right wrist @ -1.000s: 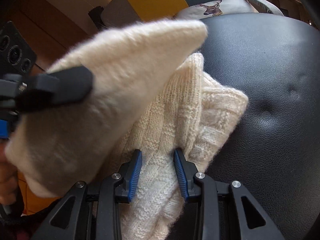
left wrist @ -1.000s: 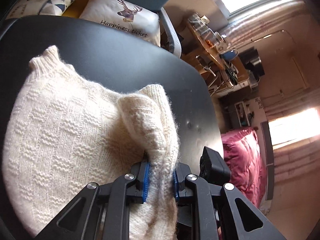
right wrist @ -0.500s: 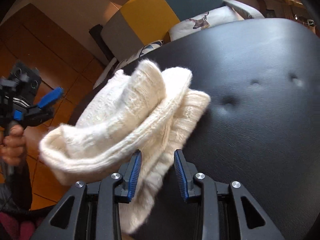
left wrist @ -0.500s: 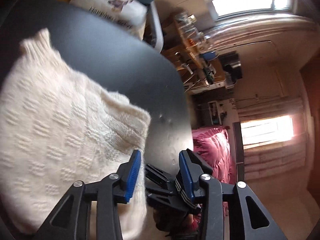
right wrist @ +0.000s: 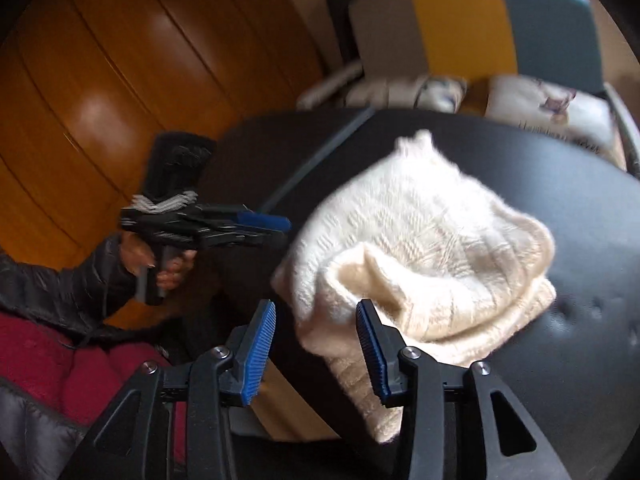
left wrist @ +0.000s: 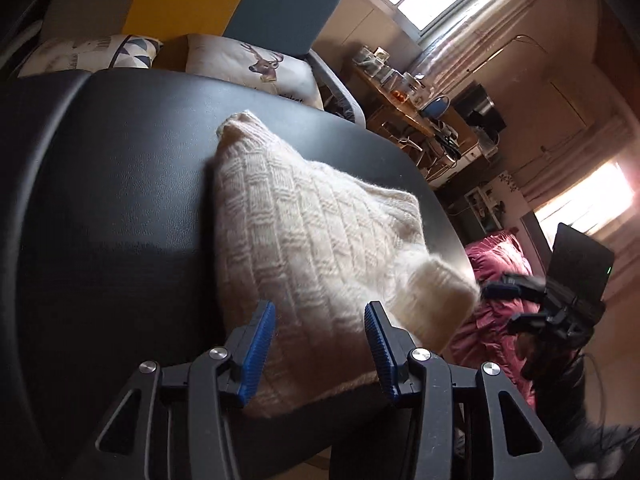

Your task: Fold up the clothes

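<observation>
A cream knit sweater [left wrist: 312, 232] lies folded on the black padded table [left wrist: 120, 200]; a rolled part rests on its near right corner. My left gripper [left wrist: 320, 320] hovers just short of the sweater's near edge. Its jaws are opening and its pads press on nothing. In the right wrist view the sweater [right wrist: 432, 232] sits ahead and to the right of my right gripper [right wrist: 316, 316], whose jaws are also opening with nothing gripped. The left gripper [right wrist: 276, 228], held in a hand [right wrist: 168, 268], stands apart from the sweater's left side. The right gripper [left wrist: 500, 300] hangs off the table's right edge.
A sofa [left wrist: 280, 4] with yellow and blue panels and deer-print cushions [left wrist: 256, 64] stands behind the table. A cluttered wooden desk [left wrist: 408, 108] is at the back right. Red bedding [left wrist: 500, 264] lies beyond the table's right edge. Wooden floor [right wrist: 100, 100] shows at the left.
The left gripper let go of the sweater's fold and pulled back. The right gripper lifted away and released the cloth. The sweater now rests folded on the table.
</observation>
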{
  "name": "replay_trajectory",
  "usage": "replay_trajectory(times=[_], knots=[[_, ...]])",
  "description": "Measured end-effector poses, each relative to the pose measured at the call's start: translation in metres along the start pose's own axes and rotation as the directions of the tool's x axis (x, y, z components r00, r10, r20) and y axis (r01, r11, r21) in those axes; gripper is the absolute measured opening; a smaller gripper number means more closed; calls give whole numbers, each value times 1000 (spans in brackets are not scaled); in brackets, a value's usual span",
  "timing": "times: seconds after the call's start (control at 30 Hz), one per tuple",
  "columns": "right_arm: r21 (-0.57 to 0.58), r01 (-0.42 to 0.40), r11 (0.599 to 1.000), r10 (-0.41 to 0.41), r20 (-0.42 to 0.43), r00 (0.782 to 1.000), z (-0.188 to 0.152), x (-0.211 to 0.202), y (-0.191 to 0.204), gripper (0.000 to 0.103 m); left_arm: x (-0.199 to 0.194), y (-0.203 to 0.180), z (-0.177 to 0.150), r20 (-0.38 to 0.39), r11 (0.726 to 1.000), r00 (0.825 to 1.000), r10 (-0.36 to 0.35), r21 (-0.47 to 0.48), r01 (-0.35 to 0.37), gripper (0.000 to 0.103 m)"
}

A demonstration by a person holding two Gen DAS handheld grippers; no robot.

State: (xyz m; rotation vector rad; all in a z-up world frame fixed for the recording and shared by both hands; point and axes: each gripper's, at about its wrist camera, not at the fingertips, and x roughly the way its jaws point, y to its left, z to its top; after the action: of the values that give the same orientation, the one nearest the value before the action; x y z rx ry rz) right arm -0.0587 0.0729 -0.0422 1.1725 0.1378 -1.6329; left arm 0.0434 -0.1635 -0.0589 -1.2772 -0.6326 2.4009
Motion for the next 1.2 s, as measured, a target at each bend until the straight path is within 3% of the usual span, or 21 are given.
replay_trajectory(times=[0.07,0.17,0.3,0.4,0.53,0.67,0.77,0.83,0.93,0.97,1.03,1.1,1.2], knots=[[53,-52,997,56,-76,996,6,11,-8,43,1,-8,-7,5,998,1000,-11,69,10,47],[75,-31,997,40,-121,992,10,9,-10,42,4,-19,-16,-8,982,1000,-27,188,28,47],[120,-5,993,19,-115,993,6,-4,-22,43,13,-26,-26,-40,951,999,-36,305,46,47],[174,-62,983,84,-124,989,11,4,-28,44,22,-22,-30,-77,933,996,-52,352,76,47],[116,-90,989,111,-188,976,22,26,-8,53,32,-19,-35,-128,904,990,-51,415,101,47],[51,-47,998,60,-294,954,33,62,7,56,36,-16,-35,-163,880,985,-50,459,121,47],[38,-76,996,84,-325,942,23,73,14,41,41,-18,-36,-194,845,981,-22,520,122,47],[52,-86,995,98,-332,938,7,71,12,22,47,-19,-38,-223,817,975,9,563,121,46],[134,52,990,10,-422,906,-42,79,-22,15,53,-19,-42,-266,765,963,45,630,138,46],[178,57,982,23,-418,908,-55,79,-32,9,54,-19,-43,-279,751,959,51,643,147,46],[262,19,965,70,-326,943,-70,68,-43,7,55,-18,-43,-312,735,948,55,656,173,46],[302,5,953,79,-264,961,-77,64,-45,7,57,-18,-43,-344,714,936,72,673,193,46],[372,-50,927,124,-177,976,-83,57,-45,13,58,-24,-48,-360,653,923,133,733,192,46]])
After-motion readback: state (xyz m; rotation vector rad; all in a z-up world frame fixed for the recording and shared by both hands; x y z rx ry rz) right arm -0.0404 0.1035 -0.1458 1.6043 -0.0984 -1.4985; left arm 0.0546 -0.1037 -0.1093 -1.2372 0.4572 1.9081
